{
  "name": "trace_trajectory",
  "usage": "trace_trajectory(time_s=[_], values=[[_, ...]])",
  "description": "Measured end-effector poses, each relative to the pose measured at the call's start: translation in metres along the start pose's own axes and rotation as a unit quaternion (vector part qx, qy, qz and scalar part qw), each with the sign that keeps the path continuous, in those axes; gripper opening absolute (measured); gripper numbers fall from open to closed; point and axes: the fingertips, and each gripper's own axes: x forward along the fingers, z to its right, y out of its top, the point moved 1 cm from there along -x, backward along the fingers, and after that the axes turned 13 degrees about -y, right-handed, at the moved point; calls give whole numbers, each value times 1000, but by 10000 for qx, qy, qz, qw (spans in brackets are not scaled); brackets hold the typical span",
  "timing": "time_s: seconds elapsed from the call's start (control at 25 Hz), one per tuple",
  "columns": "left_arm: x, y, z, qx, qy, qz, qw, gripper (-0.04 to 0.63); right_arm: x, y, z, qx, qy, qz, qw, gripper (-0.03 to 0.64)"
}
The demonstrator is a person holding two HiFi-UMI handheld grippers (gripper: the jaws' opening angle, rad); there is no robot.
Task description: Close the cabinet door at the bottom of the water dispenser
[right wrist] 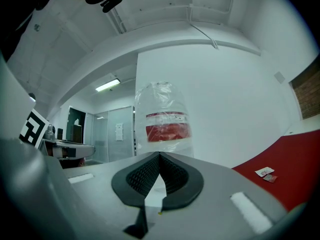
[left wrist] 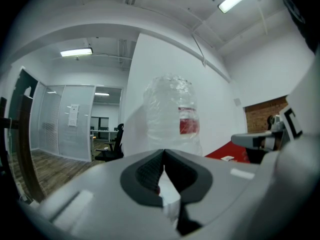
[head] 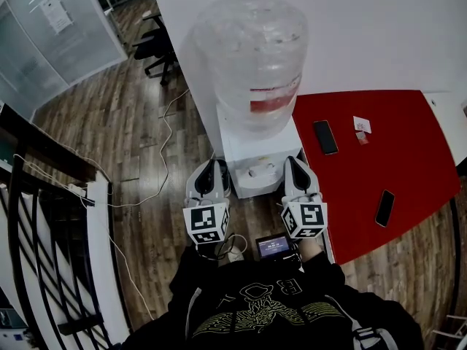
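The white water dispenser [head: 252, 155] stands against the wall with a clear bottle [head: 252, 57] on top. From above, its lower cabinet door is hidden. My left gripper [head: 211, 166] is held level at the dispenser's front left corner, and my right gripper [head: 292, 162] at its front right corner. Both are shut with nothing between the pads. In the left gripper view the closed tips [left wrist: 163, 152] point at the bottle [left wrist: 172, 116]. In the right gripper view the tips [right wrist: 159, 155] also meet below the bottle [right wrist: 162, 124].
A red table [head: 394, 122] is right of the dispenser, with two phones [head: 325, 137] [head: 384, 208] and a small card [head: 362, 125] on it. A cable [head: 164, 159] trails over the wood floor. A black railing [head: 44, 217] is at the left and an office chair [head: 157, 46] further back.
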Motion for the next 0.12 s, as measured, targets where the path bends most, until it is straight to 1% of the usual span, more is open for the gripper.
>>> trace_trajectory(time_s=[0.12], values=[[0,0,0,9,14,2,10000,7,0,-1,3,23,-22,-17,10000,-2]])
